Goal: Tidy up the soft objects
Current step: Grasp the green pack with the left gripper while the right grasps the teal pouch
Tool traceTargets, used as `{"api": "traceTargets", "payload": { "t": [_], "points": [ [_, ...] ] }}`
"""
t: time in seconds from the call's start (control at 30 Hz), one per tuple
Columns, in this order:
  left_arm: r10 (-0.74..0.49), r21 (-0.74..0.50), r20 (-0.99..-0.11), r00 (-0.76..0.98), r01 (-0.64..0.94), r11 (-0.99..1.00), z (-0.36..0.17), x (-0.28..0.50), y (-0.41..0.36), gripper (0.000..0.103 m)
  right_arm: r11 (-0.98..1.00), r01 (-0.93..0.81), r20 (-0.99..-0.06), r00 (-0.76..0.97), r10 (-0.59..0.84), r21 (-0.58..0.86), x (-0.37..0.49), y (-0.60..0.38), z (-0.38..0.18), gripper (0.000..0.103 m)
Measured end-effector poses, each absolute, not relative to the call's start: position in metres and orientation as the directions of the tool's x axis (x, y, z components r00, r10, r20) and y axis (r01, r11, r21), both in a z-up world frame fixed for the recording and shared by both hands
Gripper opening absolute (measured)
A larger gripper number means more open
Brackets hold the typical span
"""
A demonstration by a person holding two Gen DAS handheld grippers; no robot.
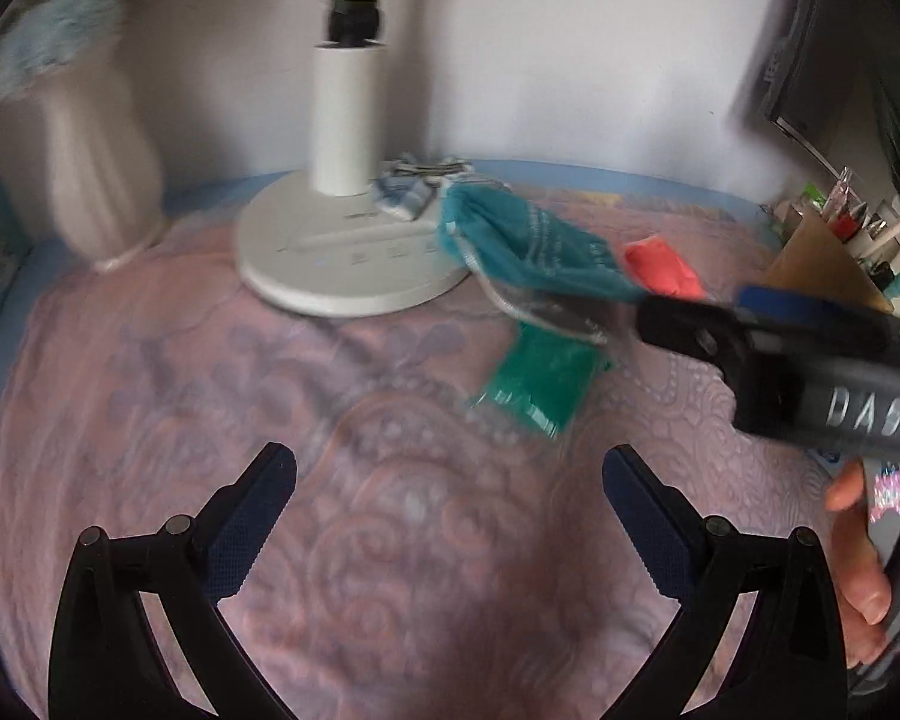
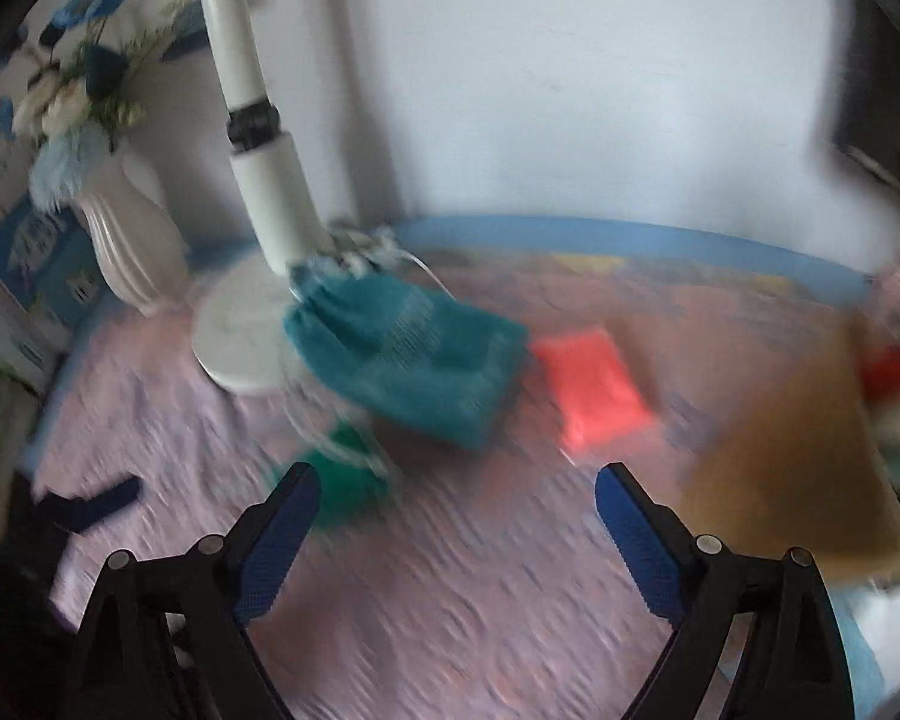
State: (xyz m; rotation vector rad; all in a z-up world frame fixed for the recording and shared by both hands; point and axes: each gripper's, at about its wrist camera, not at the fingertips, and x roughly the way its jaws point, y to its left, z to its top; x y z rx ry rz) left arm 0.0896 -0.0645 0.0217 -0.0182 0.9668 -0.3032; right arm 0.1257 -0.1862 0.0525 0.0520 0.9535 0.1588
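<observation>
A teal drawstring pouch [image 1: 528, 243] lies on the pink patterned tablecloth [image 1: 354, 480], partly over the lamp base; it also shows in the right wrist view [image 2: 414, 357]. A green soft packet [image 1: 534, 378] lies in front of it, seen also in the right wrist view [image 2: 345, 480]. A red-orange soft packet [image 1: 663, 267] lies to the pouch's right, seen also in the right wrist view [image 2: 594, 387]. My left gripper [image 1: 450, 501] is open and empty above the cloth. My right gripper [image 2: 457, 507] is open and empty; it reaches in from the right in the left wrist view [image 1: 690, 315].
A white desk lamp with a round base [image 1: 342, 264] stands at the back. A white ribbed vase [image 1: 99, 162] with flowers is at the back left. A brown cardboard box [image 2: 792, 456] and a pen holder [image 1: 858, 228] are at the right. A wall runs behind.
</observation>
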Motion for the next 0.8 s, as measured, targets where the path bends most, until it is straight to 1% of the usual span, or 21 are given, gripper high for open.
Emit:
{"api": "traceTargets", "payload": {
  "t": [0.13,0.23,0.33,0.4,0.47,0.5,0.53,0.6,0.63,0.67,0.7,0.73,0.8],
  "points": [
    [-0.311,-0.177,-0.808,0.501,0.298,0.938,0.017,0.106,-0.077,0.101,0.965,-0.185,-0.799,0.543,0.258,0.186,0.152,-0.181,0.051,0.093],
    [-0.298,-0.139,-0.799,0.522,0.323,0.936,0.011,0.109,-0.085,0.101,0.953,-0.257,-0.778,0.561,0.282,0.16,0.162,-0.182,0.048,0.094],
    [-0.316,-0.174,-0.813,0.49,0.312,0.934,-0.001,0.116,-0.084,0.101,0.948,-0.284,-0.8,0.531,0.28,0.143,0.174,-0.179,0.035,0.095],
    [-0.312,-0.164,-0.808,0.5,0.318,0.934,0.001,0.118,-0.085,0.101,0.946,-0.307,-0.81,0.525,0.26,0.105,0.18,-0.175,0.03,0.095],
    [-0.317,-0.15,-0.796,0.516,0.34,0.928,0.005,0.119,-0.089,0.095,0.95,-0.309,-0.812,0.542,0.215,0.045,0.191,-0.171,0.028,0.095],
    [-0.312,-0.14,-0.795,0.52,0.344,0.929,0.006,0.119,-0.092,0.087,0.952,-0.305,-0.814,0.547,0.197,0.026,0.199,-0.17,0.027,0.095],
    [-0.313,-0.139,-0.799,0.514,0.348,0.927,0.004,0.122,-0.094,0.077,0.952,-0.305,-0.816,0.544,0.197,0.027,0.203,-0.171,0.027,0.095],
    [-0.309,-0.123,-0.798,0.517,0.363,0.924,0.002,0.121,-0.099,0.07,0.95,-0.305,-0.823,0.523,0.221,0.062,0.216,-0.173,0.022,0.095],
    [-0.32,-0.121,-0.794,0.517,0.381,0.916,0.003,0.119,-0.101,0.054,0.949,-0.304,-0.829,0.508,0.234,0.082,0.222,-0.173,0.017,0.095],
    [-0.34,-0.124,-0.787,0.515,0.408,0.905,0.004,0.116,-0.103,0.046,0.95,-0.301,-0.83,0.505,0.236,0.087,0.224,-0.173,0.015,0.095],
    [-0.346,-0.118,-0.782,0.519,0.421,0.899,0.004,0.113,-0.105,0.042,0.951,-0.297,-0.825,0.513,0.236,0.087,0.226,-0.172,0.011,0.095],
    [-0.347,-0.111,-0.778,0.524,0.429,0.896,0.005,0.11,-0.106,0.039,0.951,-0.297,-0.816,0.525,0.24,0.088,0.225,-0.172,0.01,0.093],
    [-0.354,-0.103,-0.772,0.527,0.446,0.889,0.005,0.105,-0.107,0.037,0.952,-0.29,-0.799,0.546,0.252,0.102,0.22,-0.174,0.009,0.08]
  ]
}}
